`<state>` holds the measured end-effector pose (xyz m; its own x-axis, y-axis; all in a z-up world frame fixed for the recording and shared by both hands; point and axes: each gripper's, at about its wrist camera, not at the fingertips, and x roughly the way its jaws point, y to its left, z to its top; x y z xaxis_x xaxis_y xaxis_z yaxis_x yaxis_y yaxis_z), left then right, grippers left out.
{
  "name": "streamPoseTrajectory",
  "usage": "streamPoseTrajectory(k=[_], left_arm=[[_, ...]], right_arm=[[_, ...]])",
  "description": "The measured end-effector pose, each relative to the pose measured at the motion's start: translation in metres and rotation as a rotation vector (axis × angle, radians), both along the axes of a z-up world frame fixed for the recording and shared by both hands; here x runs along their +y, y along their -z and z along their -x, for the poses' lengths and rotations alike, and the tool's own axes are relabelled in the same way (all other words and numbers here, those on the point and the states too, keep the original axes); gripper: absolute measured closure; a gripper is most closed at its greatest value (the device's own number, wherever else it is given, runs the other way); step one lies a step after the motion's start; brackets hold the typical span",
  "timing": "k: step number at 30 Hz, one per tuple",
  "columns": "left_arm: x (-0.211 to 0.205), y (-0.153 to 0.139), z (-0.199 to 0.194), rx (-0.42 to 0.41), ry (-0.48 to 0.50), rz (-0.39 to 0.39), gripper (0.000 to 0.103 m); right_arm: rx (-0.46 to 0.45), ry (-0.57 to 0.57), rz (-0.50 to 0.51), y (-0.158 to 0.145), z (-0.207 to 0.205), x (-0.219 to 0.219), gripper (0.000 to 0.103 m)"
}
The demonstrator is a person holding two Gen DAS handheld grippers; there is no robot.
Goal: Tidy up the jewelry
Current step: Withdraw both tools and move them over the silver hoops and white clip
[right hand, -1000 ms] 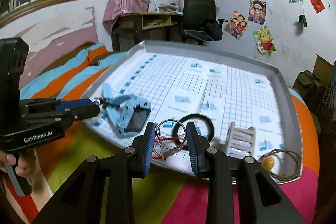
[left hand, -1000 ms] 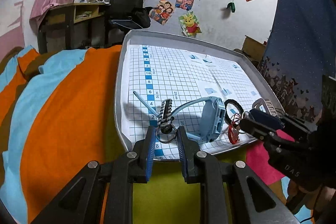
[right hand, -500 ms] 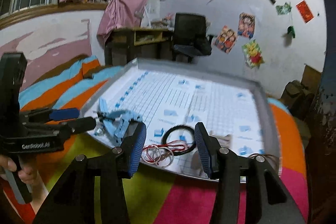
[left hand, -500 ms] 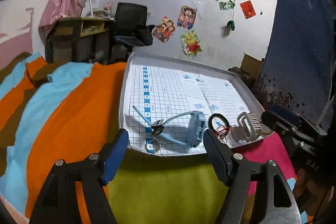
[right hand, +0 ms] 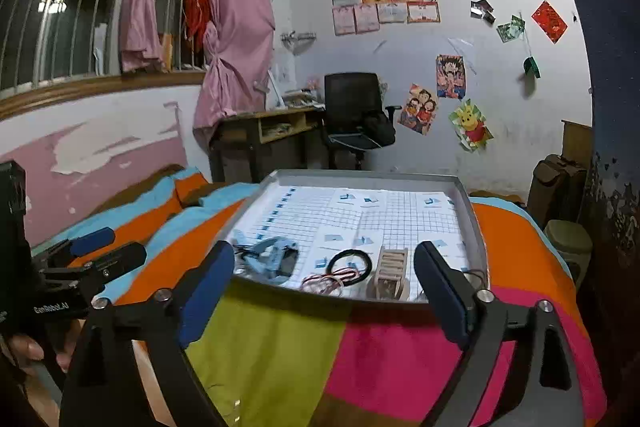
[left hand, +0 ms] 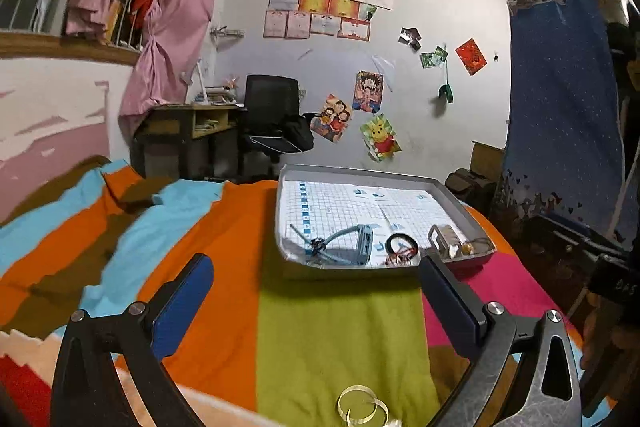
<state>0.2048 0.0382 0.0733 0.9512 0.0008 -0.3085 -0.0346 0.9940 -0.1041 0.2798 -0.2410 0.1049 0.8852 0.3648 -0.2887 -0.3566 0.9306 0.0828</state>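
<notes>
A grey tray (left hand: pixel 360 171) with a grid sheet lies on the striped blanket. Along its near edge lie a dark clip with a key ring (left hand: pixel 318 246), a blue watch (left hand: pixel 362 242), a black hair tie (left hand: pixel 400 239), red-and-silver bangles (right hand: pixel 324 283), a beige claw clip (right hand: pixel 392 273) and a beaded bracelet (left hand: pixel 466 247). My left gripper (left hand: pixel 314 263) hangs short of the tray, its jaws opening wide with nothing between them. My right gripper (right hand: pixel 324 255) is likewise back from the tray, jaws opening and empty. The left gripper (right hand: pixel 108 247) also shows at the left of the right wrist view.
The blanket (left hand: pixel 328 339) covers a bed in orange, green, pink and blue stripes. Two gold loops (left hand: pixel 362 407) lie on it below the left gripper. A hand (right hand: pixel 24 351) holds the left tool. A desk and black chair (right hand: pixel 352 115) stand at the far wall.
Both grippers let go of rings at the tray's near edge, opened wide, and drew back and up from the tray. The rings stay in the tray.
</notes>
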Motion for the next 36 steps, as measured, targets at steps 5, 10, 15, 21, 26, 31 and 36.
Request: streamPoseTrajectory(k=[5, 10, 15, 21, 26, 31, 36], left_arm=[[-0.002, -0.003, 0.032, 0.015, -0.006, -0.006, 0.000], [-0.006, 0.008, 0.067, 0.018, -0.010, -0.011, 0.000], [-0.015, 0.024, 0.094, 0.038, -0.022, -0.017, 0.000], [-0.019, 0.033, 0.118, 0.043, -0.038, -0.015, 0.000], [-0.022, 0.038, 0.133, 0.046, -0.056, -0.020, 0.000], [-0.024, 0.051, 0.144, 0.080, -0.067, -0.025, 0.000], [-0.027, 0.062, 0.145, 0.124, -0.076, -0.029, 0.000]], right_arm=[[-0.022, 0.002, -0.006, 0.002, 0.042, -0.006, 0.012], [-0.025, 0.029, -0.009, 0.005, 0.082, -0.014, 0.009], [-0.006, 0.047, -0.003, 0.013, 0.111, -0.022, 0.009], [0.012, 0.040, 0.026, 0.024, 0.143, -0.025, 0.009], [0.033, 0.032, 0.058, 0.037, 0.166, -0.029, 0.009], [0.083, 0.036, 0.047, 0.052, 0.176, -0.033, 0.009], [0.118, 0.027, 0.073, 0.069, 0.171, -0.030, 0.009]])
